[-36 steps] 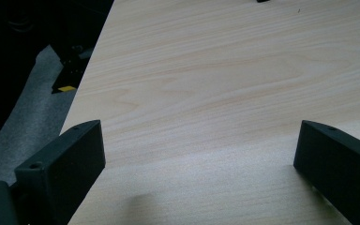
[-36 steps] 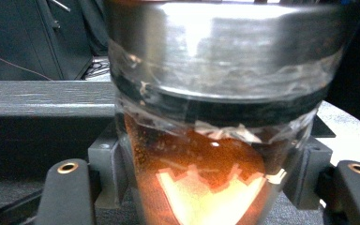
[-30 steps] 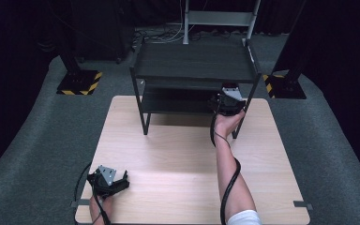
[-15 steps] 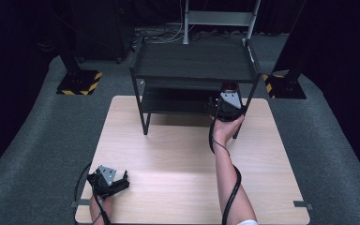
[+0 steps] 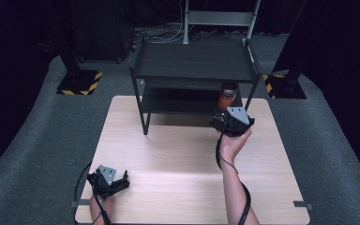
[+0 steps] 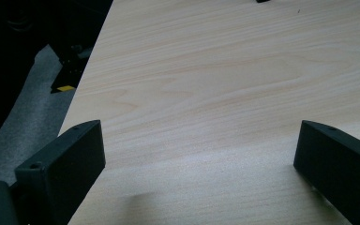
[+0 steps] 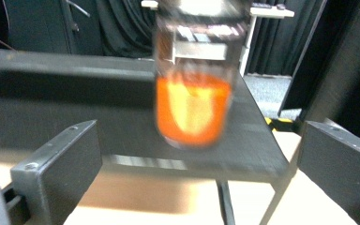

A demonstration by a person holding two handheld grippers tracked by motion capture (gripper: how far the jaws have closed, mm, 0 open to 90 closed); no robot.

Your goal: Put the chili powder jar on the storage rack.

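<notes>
- A light wood-grain counter [image 5: 168, 159] stands on a grey carpeted floor [image 5: 37, 140].
- Black curtains [image 7: 122, 23] close off the back of the room, and the surroundings are dark.
- Two black stand bases with yellow-and-black hazard stripes [image 5: 78, 82] rest on the carpet, one off each far corner of the counter.
- A grey metal frame [image 5: 220, 18] rises beyond the far edge, with cables [image 5: 161, 33] lying on the floor beside it.
- Light falls from above, giving a soft sheen near the counter's near edge.

The right tongs [image 5: 226, 118] have drawn back toward the near side, off the lower shelf [image 5: 178, 101]; their jaws have just been opening, leaving the orange jar [image 5: 227, 96] standing there, free.
</notes>
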